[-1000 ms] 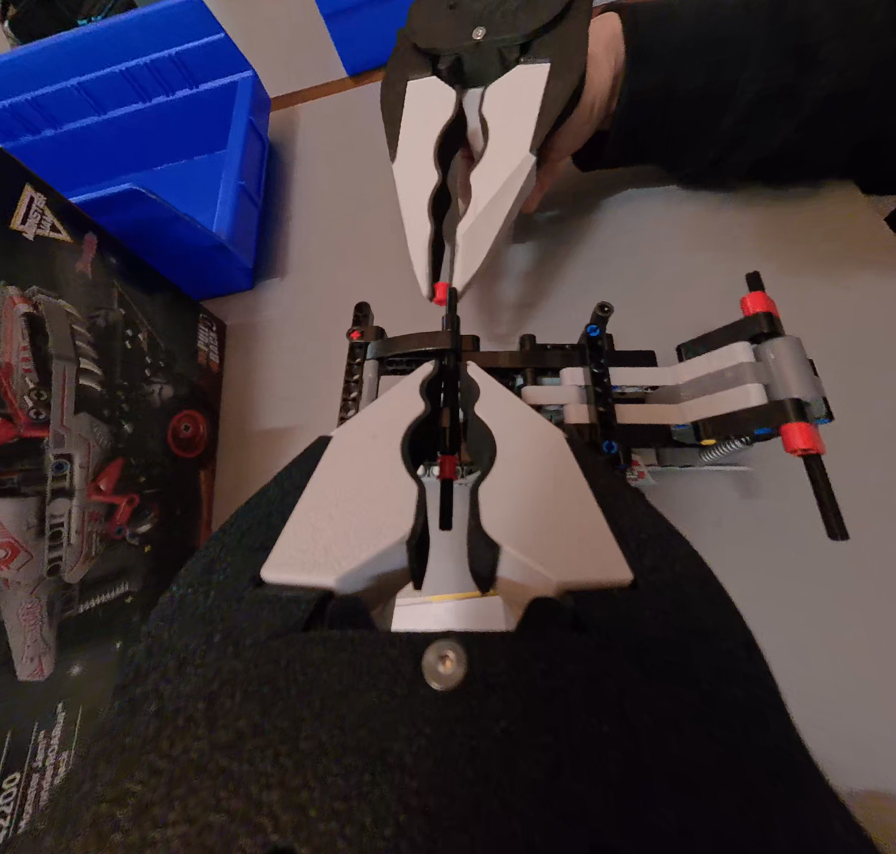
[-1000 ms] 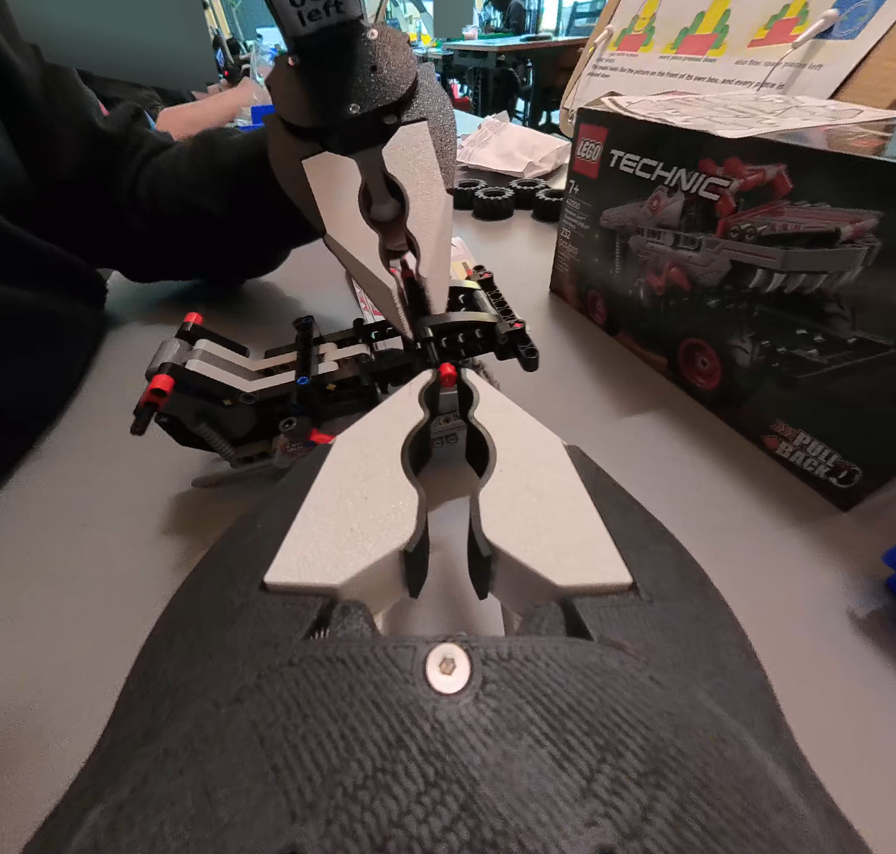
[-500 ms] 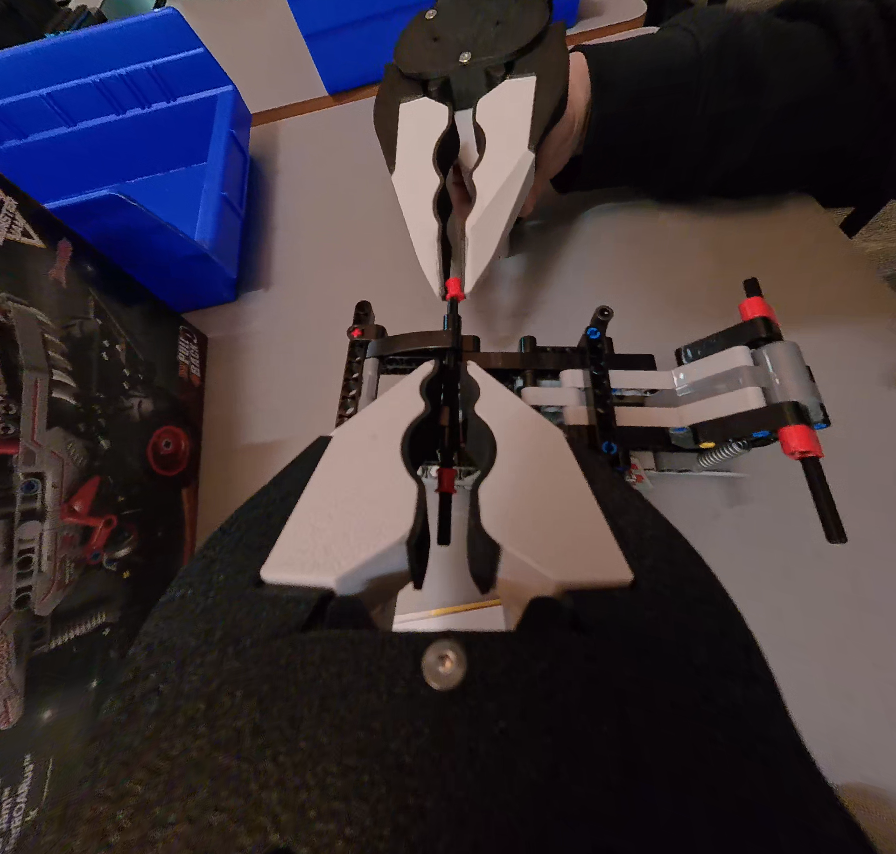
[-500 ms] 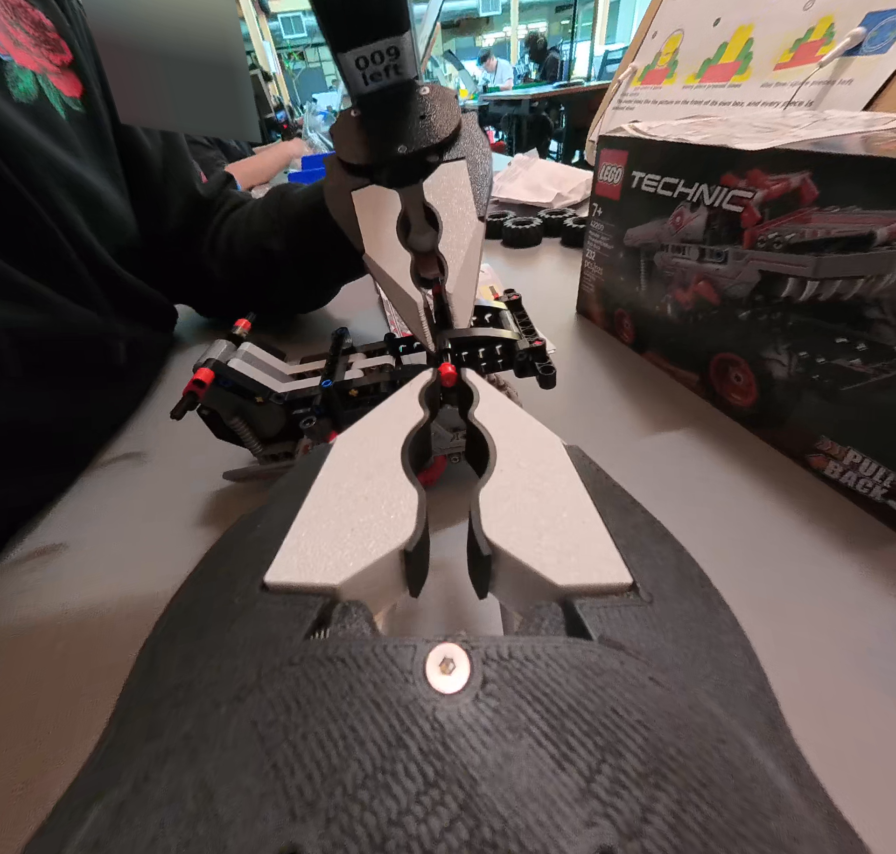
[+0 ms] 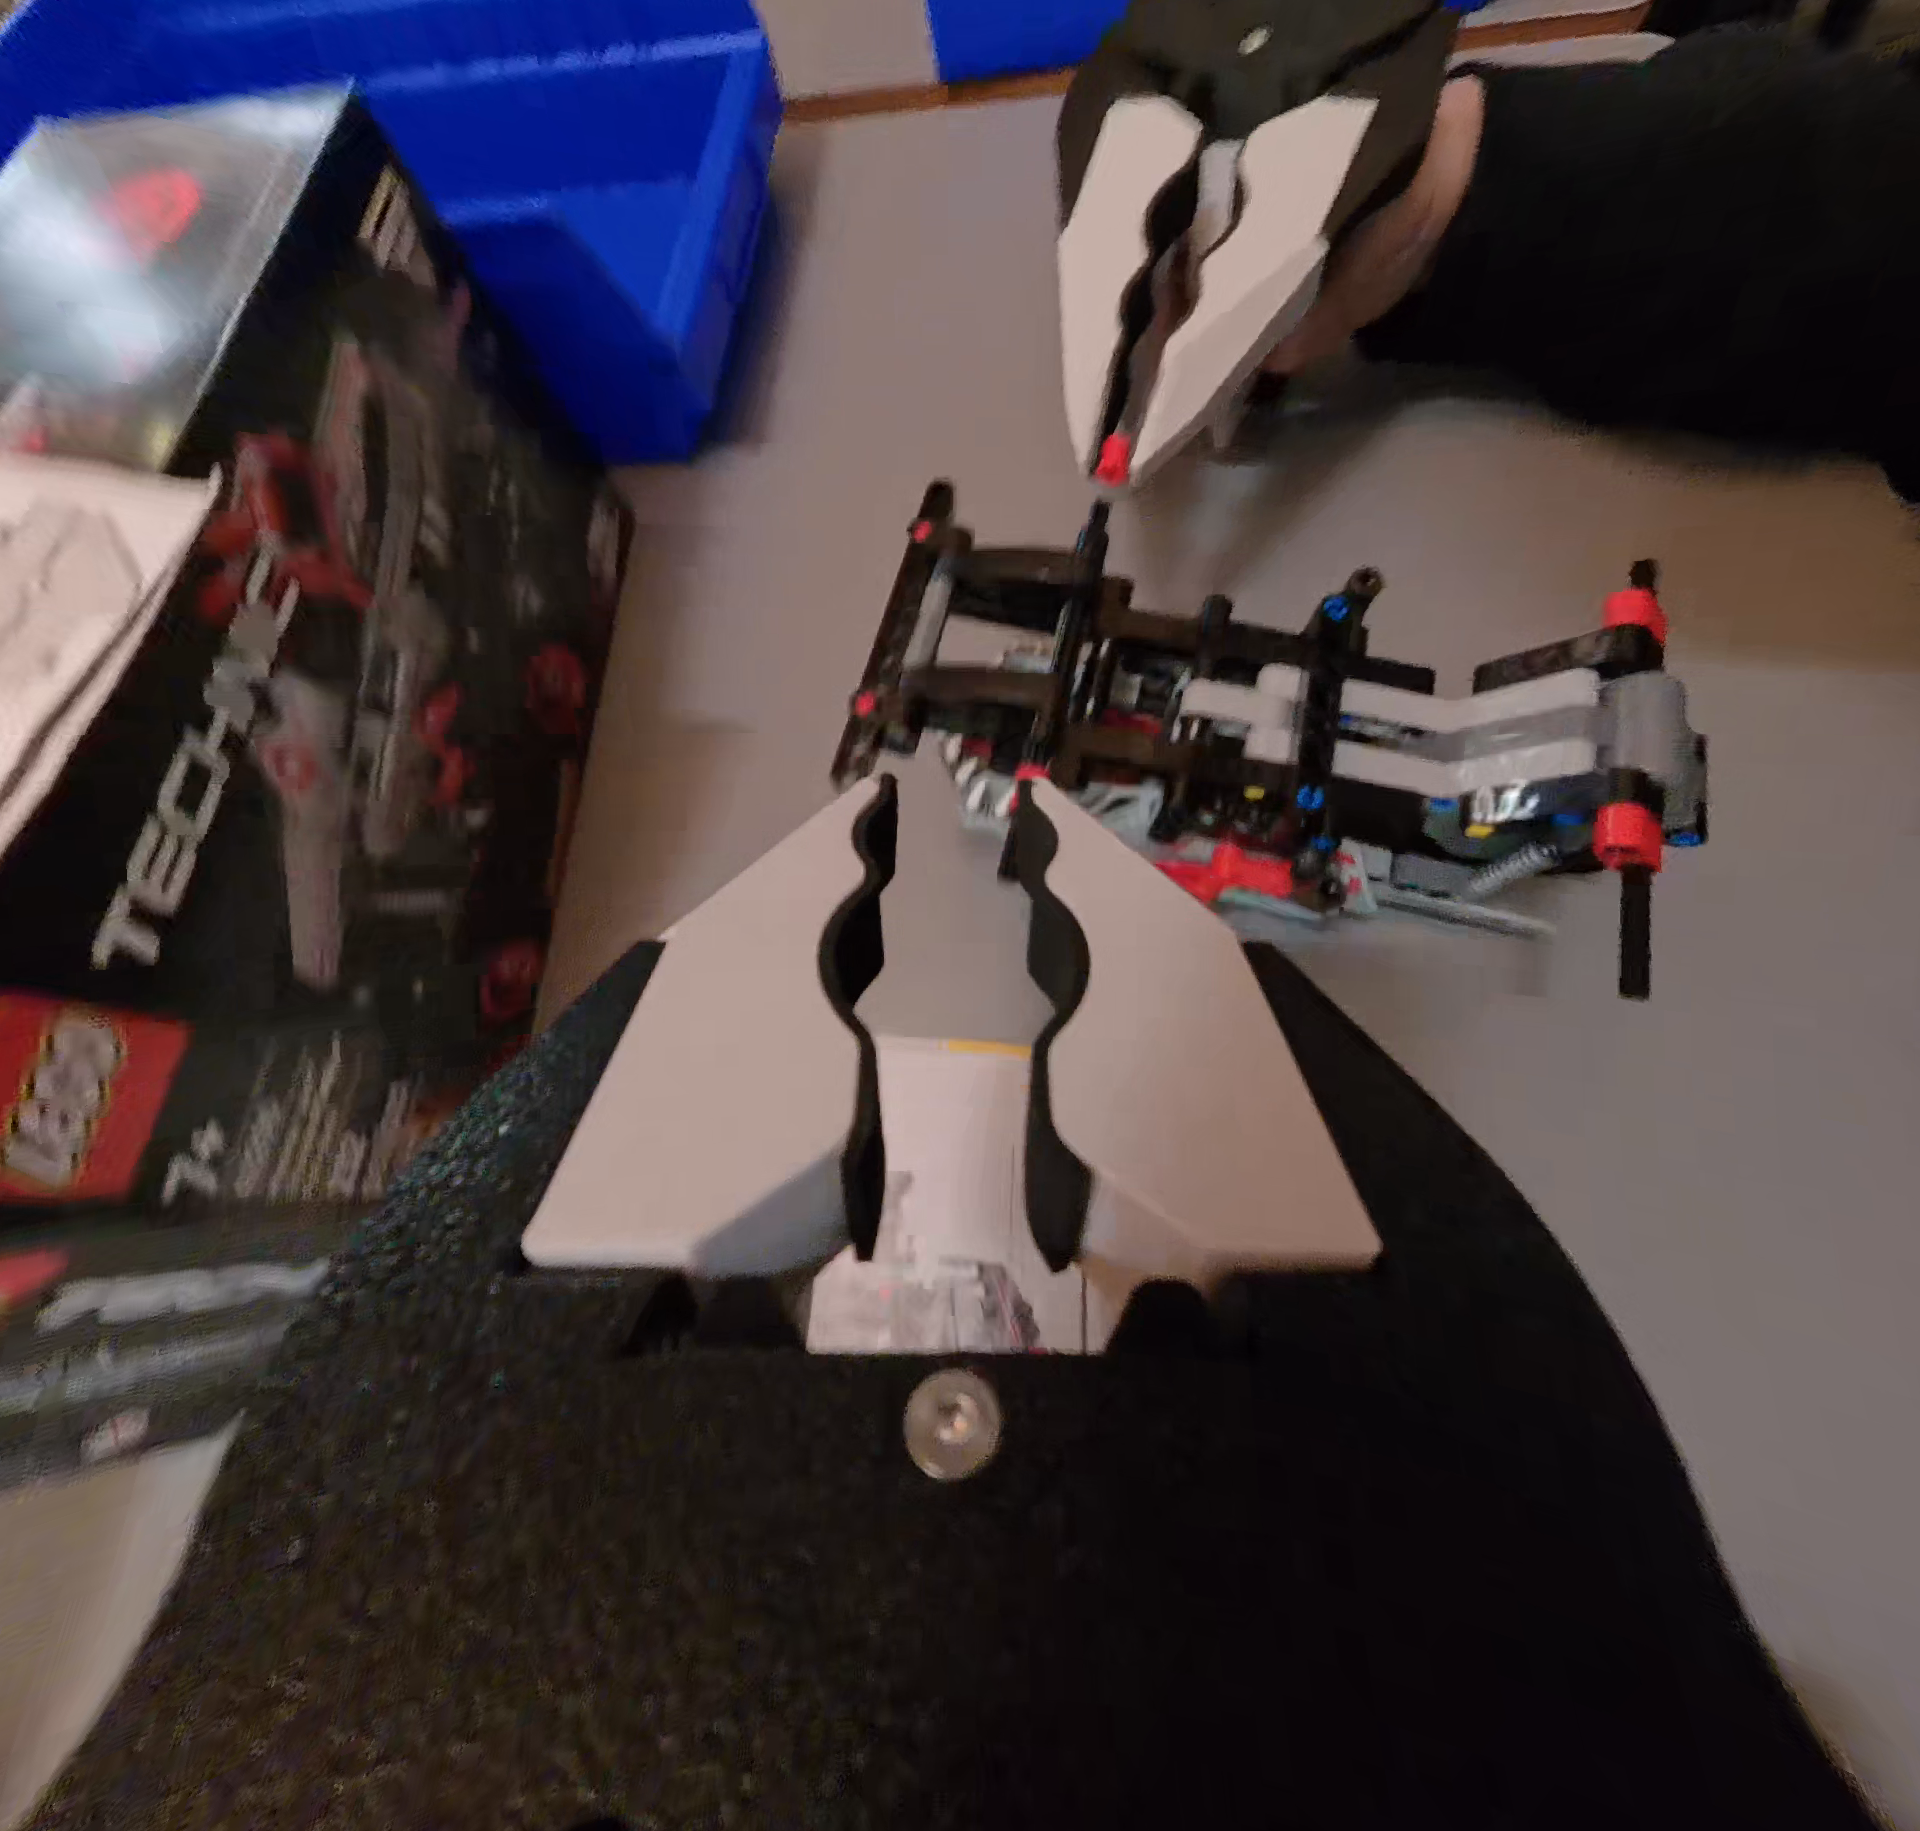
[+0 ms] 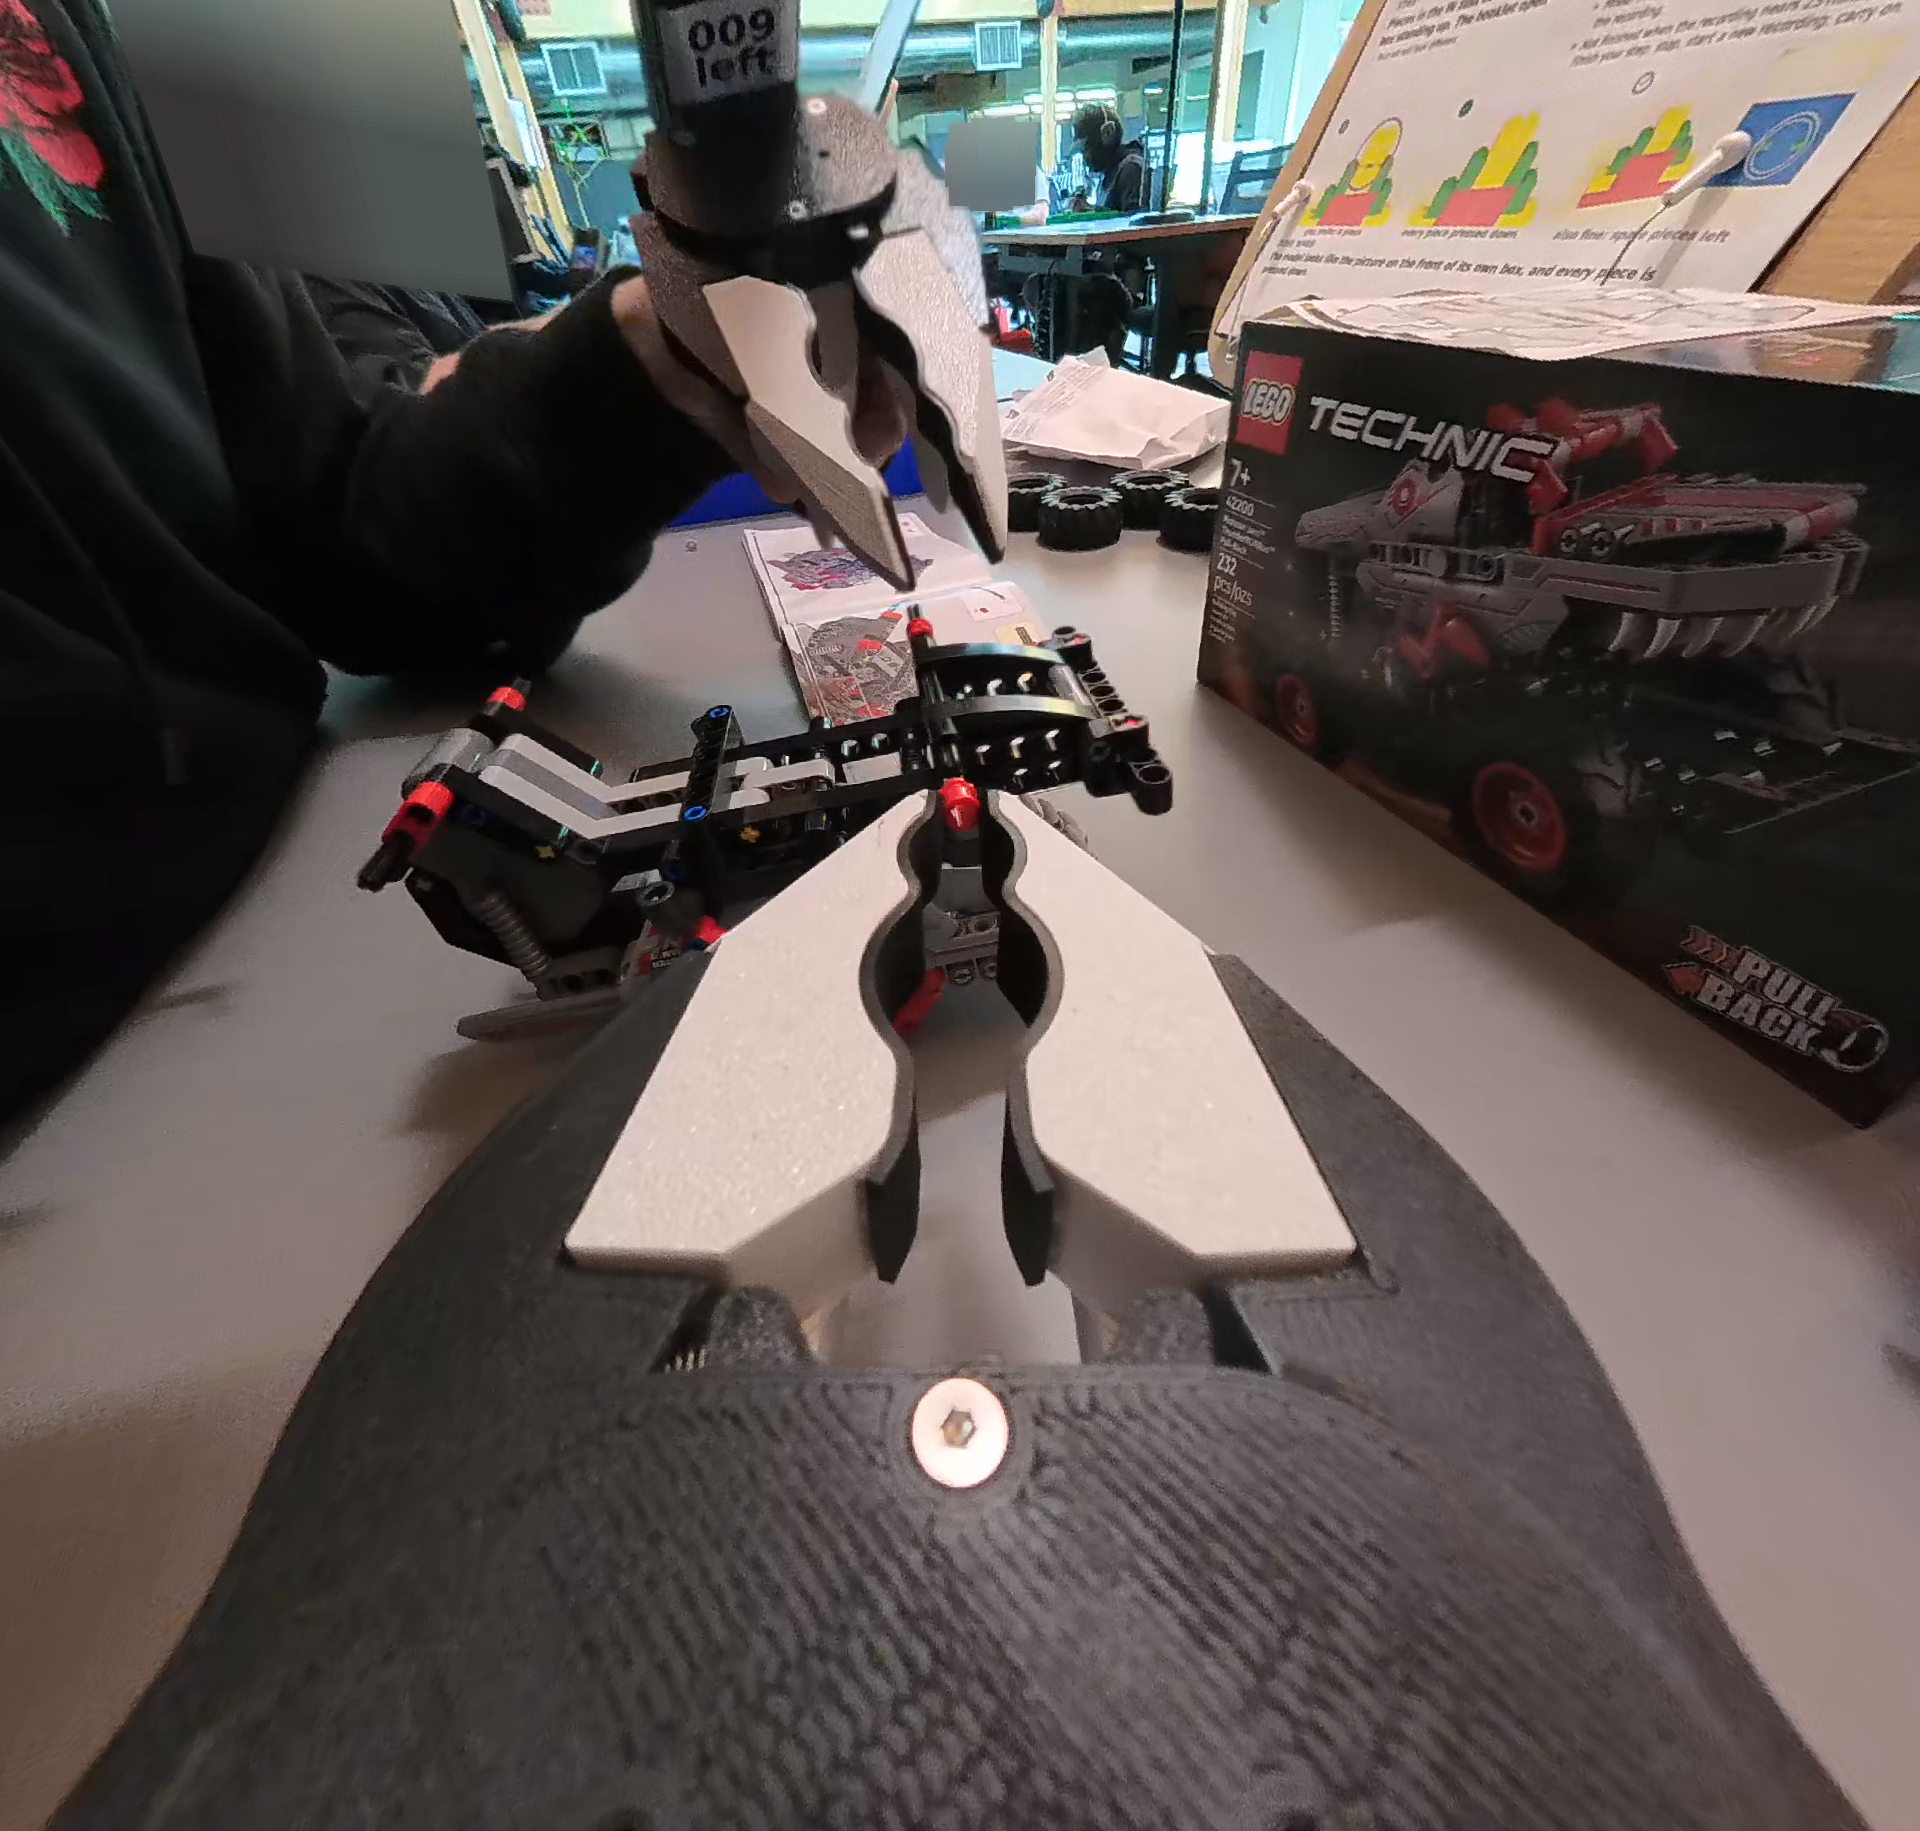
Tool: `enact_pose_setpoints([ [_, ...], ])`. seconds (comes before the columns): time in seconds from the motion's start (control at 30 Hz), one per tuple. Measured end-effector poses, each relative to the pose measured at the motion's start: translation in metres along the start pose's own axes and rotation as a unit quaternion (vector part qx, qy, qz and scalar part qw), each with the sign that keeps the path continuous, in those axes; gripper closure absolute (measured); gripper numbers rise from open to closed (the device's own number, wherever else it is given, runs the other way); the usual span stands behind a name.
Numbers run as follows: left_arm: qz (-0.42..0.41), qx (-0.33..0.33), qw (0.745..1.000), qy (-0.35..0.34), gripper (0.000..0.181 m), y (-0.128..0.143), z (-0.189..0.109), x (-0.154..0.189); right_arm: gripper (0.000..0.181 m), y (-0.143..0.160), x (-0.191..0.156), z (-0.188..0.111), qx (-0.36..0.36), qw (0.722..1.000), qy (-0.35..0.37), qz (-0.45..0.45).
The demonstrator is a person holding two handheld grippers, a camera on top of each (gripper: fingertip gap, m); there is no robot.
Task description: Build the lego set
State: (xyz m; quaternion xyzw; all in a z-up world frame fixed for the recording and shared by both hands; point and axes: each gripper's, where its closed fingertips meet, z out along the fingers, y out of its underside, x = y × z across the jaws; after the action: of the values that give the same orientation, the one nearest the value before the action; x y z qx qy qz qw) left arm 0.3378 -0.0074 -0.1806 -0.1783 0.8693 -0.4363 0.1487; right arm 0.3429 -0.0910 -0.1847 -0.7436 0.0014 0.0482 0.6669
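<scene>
The half-built black, white and grey lego chassis lies on the grey table; it also shows in the right wrist view. A black axle runs across its front end, with a red bush at the far end. My left gripper is open and empty, pulled back just short of the chassis; in the right wrist view it hangs above the chassis. My right gripper is shut on a small red bush at the near end of the axle; the left wrist view also shows it.
The lego set box stands on one side of the chassis, also in the left wrist view. Blue bins sit beyond it. Several black tyres and an open booklet lie behind the chassis. A black-sleeved arm rests on the other side. My right fingertips sit around 9 cm from my left ones.
My left gripper let go of the black axle, opened and drew back and up from the chassis. My right gripper stays shut on the red bush at the axle's end.
</scene>
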Motion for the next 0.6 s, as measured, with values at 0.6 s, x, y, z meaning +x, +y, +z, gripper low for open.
enact_pose_setpoints([
  [0.6, -0.018, 0.001, 1.0, 0.017, 0.178, 0.005, 0.012, 0.012, 0.176, 0.008, -0.004, 0.002, -0.035, 0.999, 0.028, -0.023],
])
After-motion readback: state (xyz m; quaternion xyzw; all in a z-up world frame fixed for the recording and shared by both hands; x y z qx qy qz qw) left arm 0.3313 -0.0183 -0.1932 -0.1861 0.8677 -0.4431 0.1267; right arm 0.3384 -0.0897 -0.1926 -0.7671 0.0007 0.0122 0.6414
